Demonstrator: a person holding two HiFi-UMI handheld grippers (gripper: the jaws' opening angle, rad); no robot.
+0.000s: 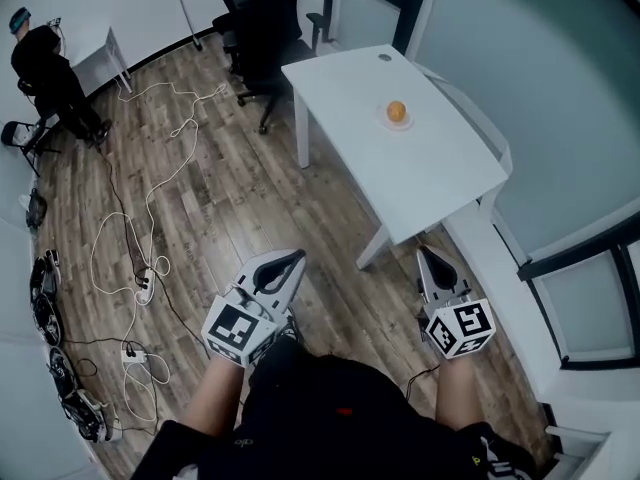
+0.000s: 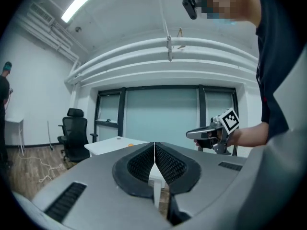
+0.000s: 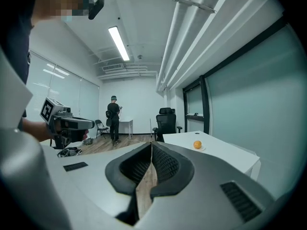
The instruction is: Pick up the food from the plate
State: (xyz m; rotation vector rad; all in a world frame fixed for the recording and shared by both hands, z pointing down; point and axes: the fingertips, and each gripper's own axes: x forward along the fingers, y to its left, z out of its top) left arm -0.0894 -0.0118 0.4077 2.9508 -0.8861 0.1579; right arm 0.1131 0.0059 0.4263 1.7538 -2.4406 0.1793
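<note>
A round orange piece of food (image 1: 397, 111) sits on a small white plate (image 1: 399, 124) near the middle of the white table (image 1: 420, 168). Both grippers are held low, well short of the table. My left gripper (image 1: 291, 259) is shut with nothing in it, its jaws meeting in the left gripper view (image 2: 154, 150). My right gripper (image 1: 424, 256) is likewise shut and empty (image 3: 152, 150). The right gripper view shows the food (image 3: 197, 144) on its plate (image 3: 202, 148) ahead to the right, far beyond the jaws.
Black office chairs (image 1: 262, 23) stand at the table's far end. White cables (image 1: 150, 183) and power strips trail over the wooden floor at left. A person (image 1: 48, 73) stands by a small white desk (image 1: 98, 56) at far left. A glass wall (image 1: 560, 108) runs along the right.
</note>
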